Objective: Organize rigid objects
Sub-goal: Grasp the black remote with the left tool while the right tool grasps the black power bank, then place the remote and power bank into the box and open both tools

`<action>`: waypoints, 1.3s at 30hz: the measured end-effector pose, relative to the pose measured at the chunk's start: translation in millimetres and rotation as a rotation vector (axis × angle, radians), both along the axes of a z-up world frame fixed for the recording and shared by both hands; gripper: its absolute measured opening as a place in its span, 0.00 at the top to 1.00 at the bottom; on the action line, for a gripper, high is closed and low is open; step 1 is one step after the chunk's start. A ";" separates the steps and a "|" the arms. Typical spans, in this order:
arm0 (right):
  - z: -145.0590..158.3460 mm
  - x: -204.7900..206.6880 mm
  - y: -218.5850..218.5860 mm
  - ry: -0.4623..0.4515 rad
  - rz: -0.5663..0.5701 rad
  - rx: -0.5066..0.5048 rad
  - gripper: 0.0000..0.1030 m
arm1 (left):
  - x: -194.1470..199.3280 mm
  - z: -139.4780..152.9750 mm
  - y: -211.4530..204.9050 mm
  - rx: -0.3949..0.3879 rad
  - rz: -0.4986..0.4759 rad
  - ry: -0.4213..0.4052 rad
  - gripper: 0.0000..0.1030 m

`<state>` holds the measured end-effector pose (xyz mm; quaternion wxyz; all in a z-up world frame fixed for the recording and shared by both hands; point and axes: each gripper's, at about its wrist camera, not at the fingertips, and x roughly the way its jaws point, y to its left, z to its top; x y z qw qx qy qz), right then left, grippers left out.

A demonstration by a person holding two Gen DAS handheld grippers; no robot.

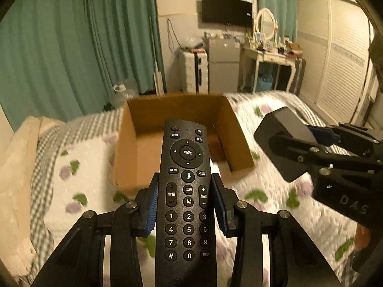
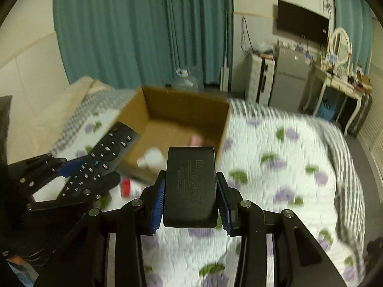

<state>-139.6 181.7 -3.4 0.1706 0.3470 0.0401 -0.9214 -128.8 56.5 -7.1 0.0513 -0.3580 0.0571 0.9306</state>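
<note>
My left tongs [image 1: 185, 205] are clamped on a black remote control [image 1: 186, 191], held above the bed [image 1: 91, 157] with its tip toward the open cardboard box [image 1: 182, 110] at 12 o'clock. My right tongs [image 2: 190, 199] grip a black power adapter [image 2: 190, 186], the box just beyond at 11 o'clock.

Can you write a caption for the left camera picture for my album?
Left tool carries a TV remote toward the cardboard box on the bed.
</note>
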 end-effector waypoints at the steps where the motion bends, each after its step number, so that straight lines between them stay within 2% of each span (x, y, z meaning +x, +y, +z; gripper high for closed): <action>1: 5.5 -3.1 -1.9 0.012 0.003 -0.002 0.63 | -7.0 3.7 -3.1 -0.003 0.007 0.008 0.61; 5: 28.0 -28.9 -12.6 0.072 0.020 -0.002 0.63 | -39.8 8.1 -13.4 -0.022 0.031 0.017 0.61; 8: 28.6 -47.3 -18.3 0.081 0.031 -0.009 0.63 | -63.9 -0.1 -19.4 -0.031 0.048 0.002 0.61; 17: -14.3 -102.7 -30.4 0.032 0.043 -0.010 0.63 | -120.1 -56.9 -26.0 -0.074 0.069 -0.082 0.61; 22: -40.5 -120.3 -22.1 -0.004 0.034 -0.021 0.63 | -126.4 -70.1 -25.0 -0.074 0.048 -0.074 0.57; 25: -49.3 -127.3 -19.8 -0.017 0.028 -0.028 0.63 | -127.1 -69.0 -23.4 -0.100 0.063 -0.047 0.42; 37: -57.4 -145.4 -30.6 -0.019 0.027 -0.038 0.63 | -108.3 -42.6 -31.0 -0.063 0.070 0.000 0.41; 38: -59.3 -147.5 -31.1 -0.032 0.017 -0.035 0.60 | -103.5 -38.4 -32.6 -0.054 0.072 0.003 0.41; 39: -58.3 -146.6 -30.1 -0.026 0.010 -0.035 0.46 | -100.6 -34.9 -33.4 -0.049 0.072 0.006 0.41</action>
